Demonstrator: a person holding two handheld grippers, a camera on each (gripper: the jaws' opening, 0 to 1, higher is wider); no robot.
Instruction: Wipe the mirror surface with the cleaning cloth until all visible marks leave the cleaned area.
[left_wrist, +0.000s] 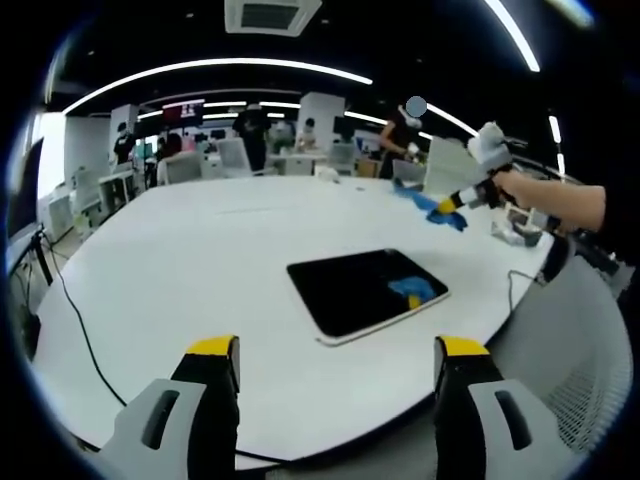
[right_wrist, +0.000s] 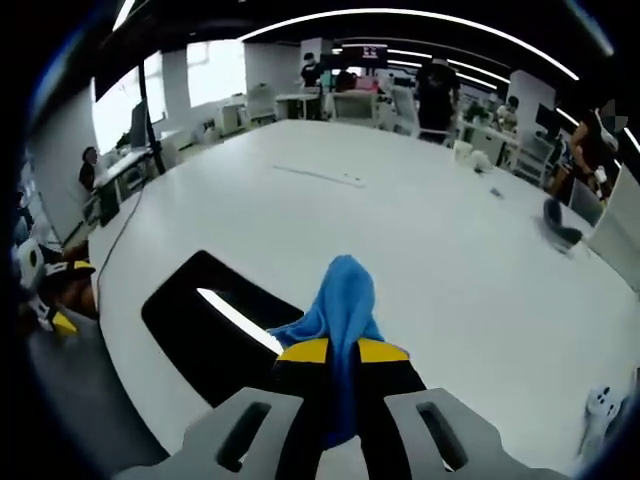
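Observation:
The mirror (left_wrist: 365, 292) is a dark, white-edged rectangle lying flat on the white table (left_wrist: 200, 260), a little beyond my left gripper (left_wrist: 338, 358), whose jaws stand wide apart and hold nothing. A blue patch reflects near the mirror's right end. My right gripper (left_wrist: 455, 203) comes in from the right, held above the table past the mirror's far right corner, with the blue cloth (left_wrist: 428, 207) hanging from it. In the right gripper view the right gripper (right_wrist: 343, 352) is shut on the blue cloth (right_wrist: 345, 295), with the mirror (right_wrist: 205, 325) below and left of it. The left gripper (right_wrist: 48, 290) shows at the left edge.
A mesh chair back (left_wrist: 575, 345) stands at the table's near right edge. A black cable (left_wrist: 70, 305) hangs off the left side. Small white items (right_wrist: 603, 408) and a dark object (right_wrist: 560, 228) lie on the table. Several people stand at desks in the background.

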